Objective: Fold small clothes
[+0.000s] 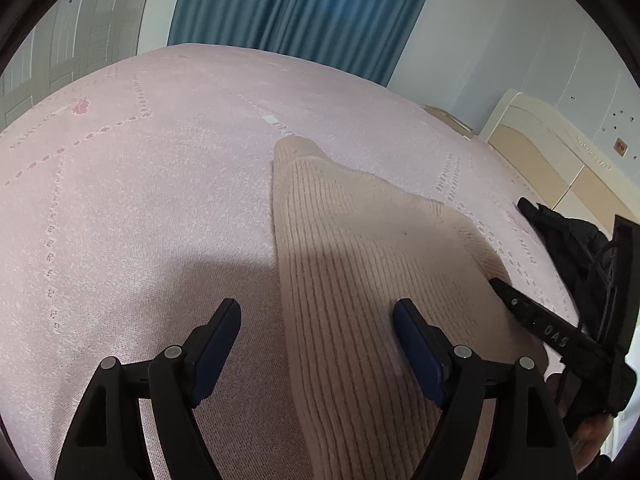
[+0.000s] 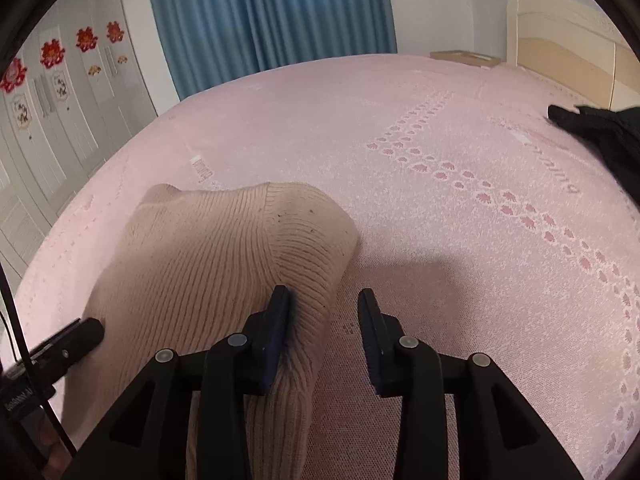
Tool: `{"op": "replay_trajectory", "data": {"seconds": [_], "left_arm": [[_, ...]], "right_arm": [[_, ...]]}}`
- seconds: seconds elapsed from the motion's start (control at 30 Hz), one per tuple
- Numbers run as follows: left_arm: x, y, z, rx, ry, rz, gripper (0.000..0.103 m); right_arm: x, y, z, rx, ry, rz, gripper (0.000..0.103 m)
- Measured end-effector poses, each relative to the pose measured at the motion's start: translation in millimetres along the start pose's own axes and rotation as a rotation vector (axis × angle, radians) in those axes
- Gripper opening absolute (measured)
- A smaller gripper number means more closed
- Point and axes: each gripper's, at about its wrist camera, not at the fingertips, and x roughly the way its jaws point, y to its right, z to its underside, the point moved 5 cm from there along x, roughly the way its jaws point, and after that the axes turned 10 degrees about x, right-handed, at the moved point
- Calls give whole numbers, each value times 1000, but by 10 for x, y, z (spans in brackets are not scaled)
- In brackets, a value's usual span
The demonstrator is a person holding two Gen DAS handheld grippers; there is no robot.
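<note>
A beige ribbed knit garment (image 1: 360, 264) lies folded on the pink bed sheet (image 1: 140, 200). My left gripper (image 1: 318, 312) stands open low over its near part, with the garment's left edge running between the wide-apart fingers. My right gripper (image 2: 324, 298) is open too, more narrowly. Its left finger lies on the beige knit (image 2: 208, 256) and the garment's right edge sits between the fingers, with the pads not pressing on it. In the left wrist view a black finger (image 1: 516, 308) of the right gripper reaches onto the garment's right edge.
A black garment (image 2: 600, 128) lies on the sheet to the right, near the cream headboard (image 2: 560, 40). Blue curtains (image 2: 272, 12) hang beyond the bed's far edge. White wardrobe doors (image 2: 60, 120) with red decorations stand at the left. The sheet (image 2: 440, 160) stretches wide around the knit.
</note>
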Motion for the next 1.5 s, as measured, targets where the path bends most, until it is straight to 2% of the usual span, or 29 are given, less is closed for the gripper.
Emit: {"op": "replay_trajectory", "data": {"seconds": [0.23,0.4,0.53,0.7,0.9,1.17,1.23,1.37,1.5], "left_arm": [[17,10,1,33,2,-48,81],[31,-4,1,33,-2,-53,84],[36,-3,1,31,-3,-53,84],[27,0,4,28,-2,-48,84],[12,20,22,38,-2,-53,84],[-162,36,92,68,30,-44,83],[-227,53,111,91,44,-47,83],[-357,53,199,107,44,-39,83],[-505,15,390,121,24,-61,83]], "right_arm": [[-94,6,-61,36,0,-97,40],[-147,-129,-20,-19,-4,-156,54],[-2,-188,62,-79,-34,-82,55],[62,-121,45,-54,-61,-91,58],[129,-142,54,-95,-59,-41,60],[-107,21,18,-90,-42,-69,65],[-183,79,17,-95,-23,-62,65],[-258,142,48,-96,-31,-19,56],[-364,241,117,-82,-37,22,54]]}}
